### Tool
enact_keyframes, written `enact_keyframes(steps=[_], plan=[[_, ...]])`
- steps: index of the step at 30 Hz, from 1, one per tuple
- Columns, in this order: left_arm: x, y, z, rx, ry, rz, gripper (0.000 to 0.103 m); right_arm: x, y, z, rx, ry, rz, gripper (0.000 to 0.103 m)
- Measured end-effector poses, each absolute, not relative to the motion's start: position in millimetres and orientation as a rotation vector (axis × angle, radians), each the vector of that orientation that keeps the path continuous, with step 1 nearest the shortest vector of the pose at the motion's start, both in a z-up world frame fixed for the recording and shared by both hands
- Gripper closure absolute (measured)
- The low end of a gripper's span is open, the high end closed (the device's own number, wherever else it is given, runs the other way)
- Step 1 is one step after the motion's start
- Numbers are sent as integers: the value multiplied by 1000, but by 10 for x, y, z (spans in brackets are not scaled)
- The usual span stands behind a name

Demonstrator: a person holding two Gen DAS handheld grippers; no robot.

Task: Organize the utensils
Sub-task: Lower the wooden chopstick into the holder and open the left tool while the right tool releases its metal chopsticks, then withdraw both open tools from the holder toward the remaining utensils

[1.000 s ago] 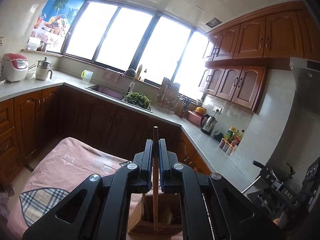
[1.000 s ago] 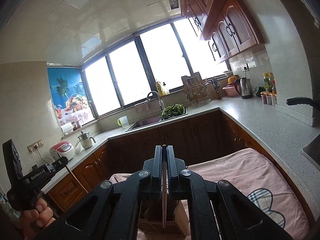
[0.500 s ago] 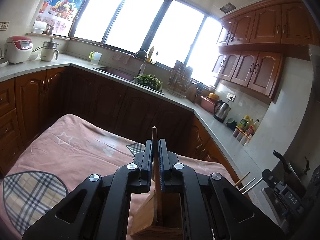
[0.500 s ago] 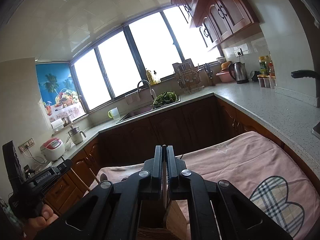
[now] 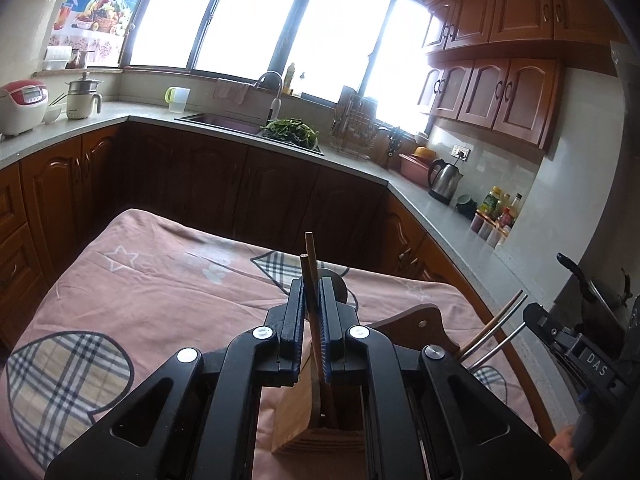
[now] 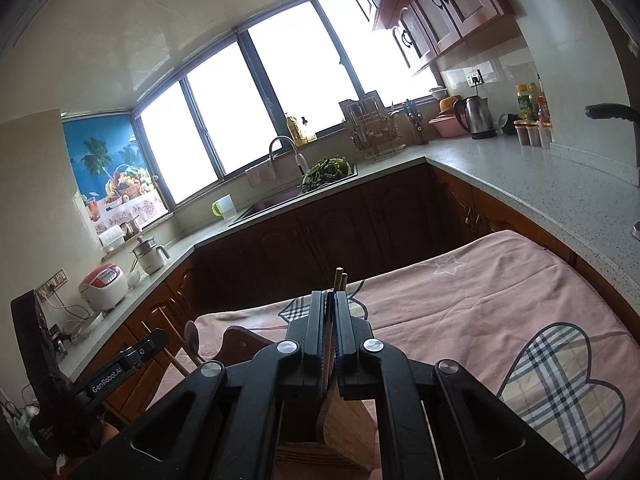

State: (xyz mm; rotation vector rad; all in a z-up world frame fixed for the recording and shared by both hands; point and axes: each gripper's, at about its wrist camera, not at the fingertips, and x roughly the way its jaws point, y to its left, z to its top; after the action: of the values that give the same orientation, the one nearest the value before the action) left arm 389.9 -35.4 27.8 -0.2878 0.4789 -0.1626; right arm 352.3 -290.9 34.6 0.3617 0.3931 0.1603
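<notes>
**Both claws over the wooden holder**

My left claw is slightly spread, with two brown sticks standing in the gap; they lean against the right pad, and I cannot tell whether anything pinches them. Their lower ends go down into the holder, a wooden box right under my fingers, with a narrow slot at its left. The stick tips rise above my fingertips.

My right claw has its pads almost pressed together on a thin utensil handle, whose top pokes up past the pads. Below, a spoon-like bowl hangs at the holder's edge.

From the left view, the right claw shows at the far right edge with sticks and metal rods jutting beside it. From the right view, the left claw's body sits at lower left, with a wooden spoon and a stick near it.

The holder rests on a pink cloth with plaid hearts and stars, covering a table. A curved wooden board lies just behind the holder.

Farther off, dark cabinets run under a grey counter. On it sit a rice cooker, a kettle, a dish rack and greens by the sink. Bright windows stand behind.
</notes>
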Motion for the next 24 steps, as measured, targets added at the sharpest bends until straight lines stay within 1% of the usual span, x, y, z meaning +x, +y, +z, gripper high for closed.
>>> enact_keyframes(steps=[3,5,8,10,11,12,13,14,15,17,18,21,24], plan=[[3902,-355,292,-284,484,-166,97,3526,-2911,343,366,403,161,97],[3897,-345,302,-288,488,-178,97,3530,-2918,342,369,410,158,94],[3862,-328,310,-290,495,-184,97,3508,-2934,354,370,408,158,93],[3823,-317,317,-292,504,-187,90,3477,-2947,377,375,402,156,86],[3797,-311,320,-293,512,-187,75,3459,-2958,388,379,400,152,72],[3756,-309,326,-293,515,-180,47,3435,-2970,404,386,394,155,51],[3701,-302,336,-289,507,-169,33,3403,-2988,416,392,387,160,42],[3636,-297,349,-279,494,-156,19,3370,-3000,432,394,378,160,29],[3572,-296,361,-265,485,-145,17,3326,-3014,452,396,366,160,22],[3470,-289,370,-238,491,-139,14,3236,-3041,478,405,347,165,14],[3423,-284,370,-232,494,-141,13,3193,-3054,488,409,340,167,12],[3275,-270,367,-217,505,-133,12,3080,-3073,502,411,332,167,8],[3136,-249,363,-203,512,-124,12,2976,-3071,496,412,337,176,6]])
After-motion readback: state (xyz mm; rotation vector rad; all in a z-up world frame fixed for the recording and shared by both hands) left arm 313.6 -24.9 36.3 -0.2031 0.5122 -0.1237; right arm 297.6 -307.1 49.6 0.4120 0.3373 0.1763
